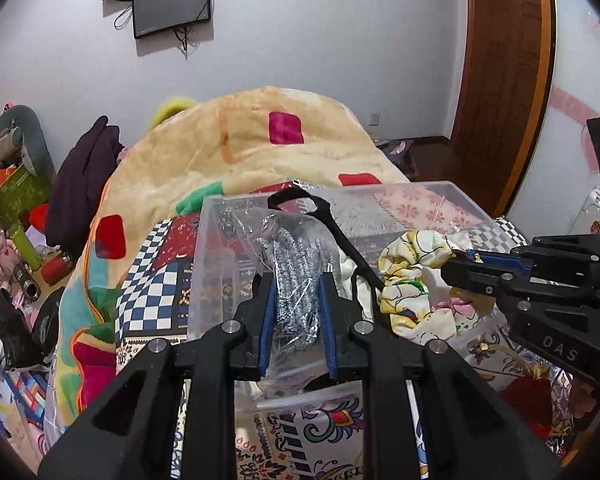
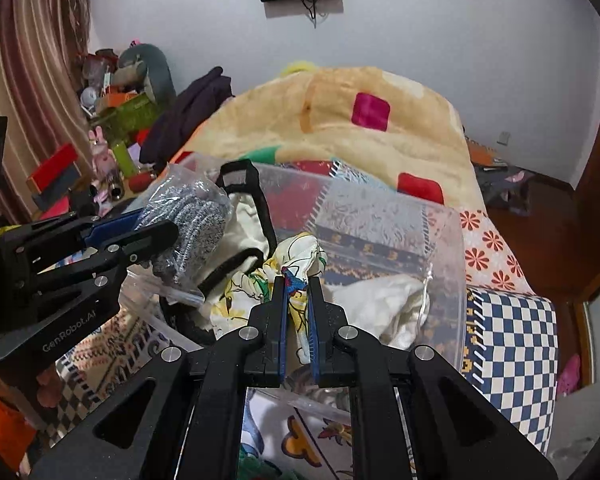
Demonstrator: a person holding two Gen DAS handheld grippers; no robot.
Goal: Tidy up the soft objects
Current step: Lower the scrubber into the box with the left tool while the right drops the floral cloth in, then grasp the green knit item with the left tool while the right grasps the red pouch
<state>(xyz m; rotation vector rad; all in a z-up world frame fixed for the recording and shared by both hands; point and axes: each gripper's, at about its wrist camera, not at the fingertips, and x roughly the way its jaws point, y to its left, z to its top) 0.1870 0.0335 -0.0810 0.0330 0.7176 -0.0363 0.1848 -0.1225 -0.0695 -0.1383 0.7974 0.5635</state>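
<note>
My left gripper (image 1: 296,280) is shut on a clear plastic bag of grey knitted gloves (image 1: 296,264) and holds it over the clear plastic bin (image 1: 420,194). The bag also shows in the right wrist view (image 2: 196,216), with the left gripper (image 2: 168,236) at left. My right gripper (image 2: 298,280) is shut on a cream cartoon-print cloth (image 2: 300,252) above the bin (image 2: 448,248). In the left wrist view the right gripper (image 1: 456,264) grips that cloth (image 1: 412,280) at right. A cream bag with black straps (image 2: 248,216) lies in the bin.
The bin sits on a bed with a patchwork checkered cover (image 2: 512,344). A rolled beige blanket with coloured squares (image 1: 260,152) lies behind it. Cluttered items (image 2: 112,120) and a striped curtain (image 2: 32,80) stand at left. A wooden door (image 1: 500,80) is at right.
</note>
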